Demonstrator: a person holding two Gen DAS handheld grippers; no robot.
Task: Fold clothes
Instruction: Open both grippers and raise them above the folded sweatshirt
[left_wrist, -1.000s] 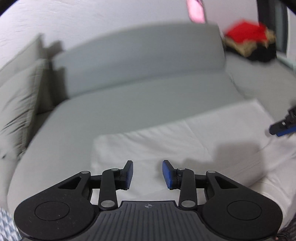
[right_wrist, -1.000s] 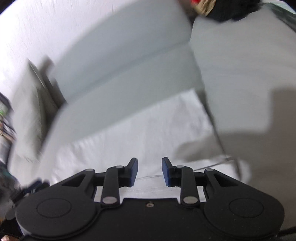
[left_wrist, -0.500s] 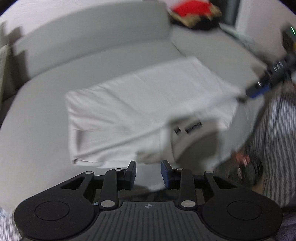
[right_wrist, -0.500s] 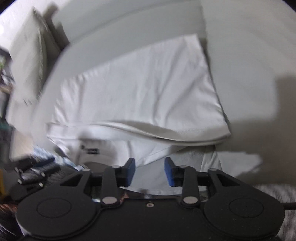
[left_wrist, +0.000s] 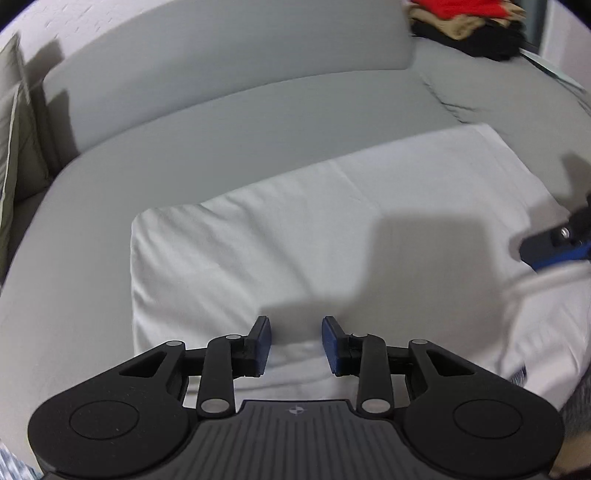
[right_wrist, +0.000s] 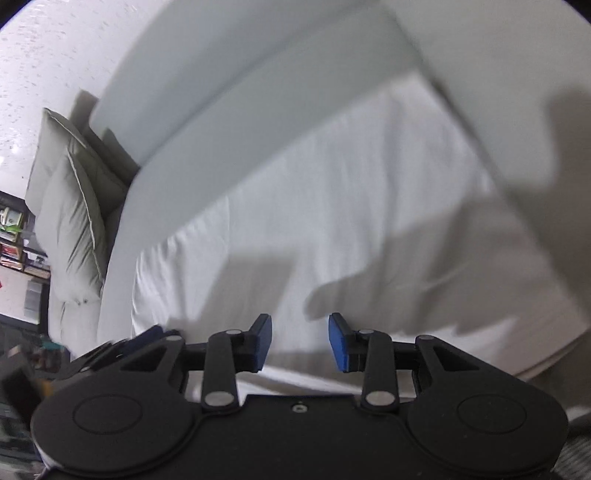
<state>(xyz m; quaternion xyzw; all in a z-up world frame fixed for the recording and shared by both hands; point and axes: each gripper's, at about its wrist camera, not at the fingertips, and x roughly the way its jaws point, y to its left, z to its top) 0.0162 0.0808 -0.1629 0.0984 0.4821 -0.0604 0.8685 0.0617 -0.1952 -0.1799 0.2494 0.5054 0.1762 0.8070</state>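
A white garment (left_wrist: 295, 240) lies folded flat on the grey sofa seat (left_wrist: 221, 122); it also shows in the right wrist view (right_wrist: 332, 192). My left gripper (left_wrist: 295, 341) is open and empty, low over the garment's near edge. My right gripper (right_wrist: 300, 341) is open and empty, low over the same near edge, further right. The right gripper's blue fingertip (left_wrist: 550, 245) shows at the right edge of the left wrist view, above the garment's right side. The left gripper is partly seen, blurred, at the lower left of the right wrist view (right_wrist: 147, 338).
A pile of red, tan and black clothes (left_wrist: 465, 22) lies at the sofa's far right. Grey cushions (right_wrist: 70, 206) lean at the sofa's left end. The sofa backrest (left_wrist: 221, 51) runs behind the garment. Shelves (right_wrist: 18, 240) stand beyond the cushions.
Both grippers have moved forward and down over the garment's near edge after pulling back. The hanging front flap seen half a second ago now lies flat. Both stay open.
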